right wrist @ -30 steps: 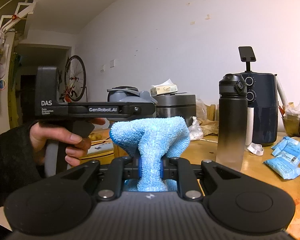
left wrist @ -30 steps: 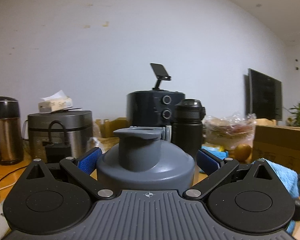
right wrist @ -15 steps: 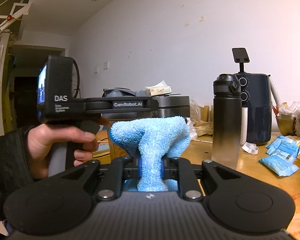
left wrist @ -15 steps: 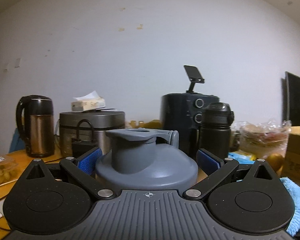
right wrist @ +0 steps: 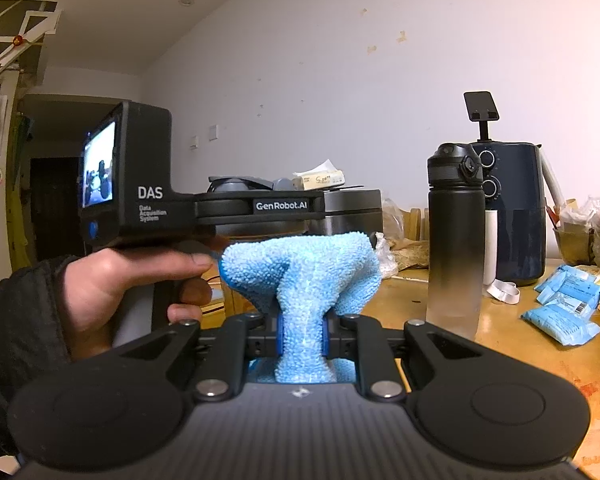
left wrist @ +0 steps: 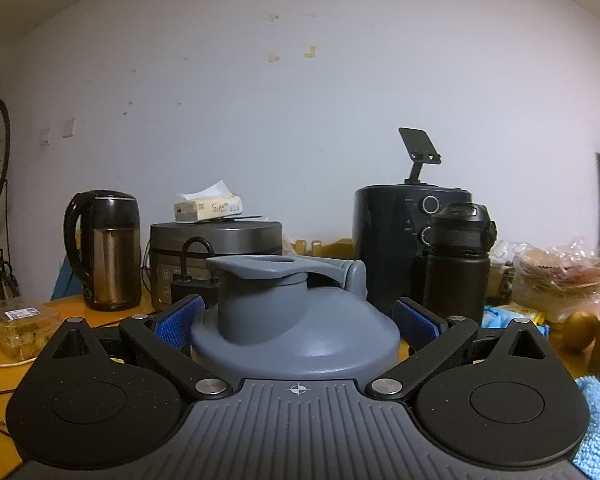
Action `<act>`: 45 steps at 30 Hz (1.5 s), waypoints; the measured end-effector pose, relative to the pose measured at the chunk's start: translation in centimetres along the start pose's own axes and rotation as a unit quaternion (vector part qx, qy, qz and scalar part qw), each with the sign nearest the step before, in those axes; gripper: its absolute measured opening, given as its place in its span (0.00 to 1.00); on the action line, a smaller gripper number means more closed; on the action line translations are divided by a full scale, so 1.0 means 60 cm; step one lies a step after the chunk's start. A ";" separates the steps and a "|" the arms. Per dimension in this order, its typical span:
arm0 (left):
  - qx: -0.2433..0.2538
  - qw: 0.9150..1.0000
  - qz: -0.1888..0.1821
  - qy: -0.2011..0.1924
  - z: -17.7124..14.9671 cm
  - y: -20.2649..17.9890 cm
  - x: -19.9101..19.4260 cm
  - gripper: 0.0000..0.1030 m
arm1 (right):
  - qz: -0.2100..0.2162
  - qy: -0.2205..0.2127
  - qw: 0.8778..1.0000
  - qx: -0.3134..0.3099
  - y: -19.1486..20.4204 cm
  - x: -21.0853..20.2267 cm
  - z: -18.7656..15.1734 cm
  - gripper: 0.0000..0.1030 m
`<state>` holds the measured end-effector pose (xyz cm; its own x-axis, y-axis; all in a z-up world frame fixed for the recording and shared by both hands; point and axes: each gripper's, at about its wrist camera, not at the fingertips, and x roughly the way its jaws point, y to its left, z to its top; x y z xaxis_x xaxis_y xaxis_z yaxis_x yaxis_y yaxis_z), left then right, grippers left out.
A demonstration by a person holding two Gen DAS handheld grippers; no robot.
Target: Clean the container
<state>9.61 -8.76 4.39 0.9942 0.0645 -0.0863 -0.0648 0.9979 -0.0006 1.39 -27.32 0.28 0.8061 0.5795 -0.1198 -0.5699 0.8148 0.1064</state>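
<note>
A grey container (left wrist: pixel 296 336) with a domed lid and a wide spout fills the middle of the left wrist view. My left gripper (left wrist: pixel 296 316) is shut on it, a blue pad pressed on each side of the dome. My right gripper (right wrist: pixel 302 320) is shut on a bunched light-blue cloth (right wrist: pixel 300 256), which sticks up above its fingers. In the right wrist view a hand (right wrist: pixel 112 292) holds the left gripper level just left of the cloth, with the container's lid (right wrist: pixel 240 182) showing above it. A corner of the cloth (left wrist: pixel 598 428) shows at the lower right of the left wrist view.
On the wooden table (right wrist: pixel 500 340) stand a tall black bottle (right wrist: pixel 456 240), a dark air fryer (right wrist: pixel 516 216), a rice cooker (left wrist: pixel 216 248) with a tissue box on top, and a kettle (left wrist: pixel 104 248). Blue packets (right wrist: pixel 564 304) lie at the right.
The left gripper has swung round to the left with the container in it, so the kettle and rice cooker slid towards the middle. The right gripper and cloth kept still.
</note>
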 end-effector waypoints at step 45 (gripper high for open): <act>0.013 0.982 -0.186 0.022 0.001 0.058 0.019 0.92 | 0.019 0.009 1.000 0.012 -0.024 0.019 -0.004 0.13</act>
<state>10.51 -5.22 4.34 0.9437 -0.3049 -0.1283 0.3056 0.9521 -0.0147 3.12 -27.84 -0.26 0.7802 0.6111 -0.1331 -0.5966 0.7911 0.1350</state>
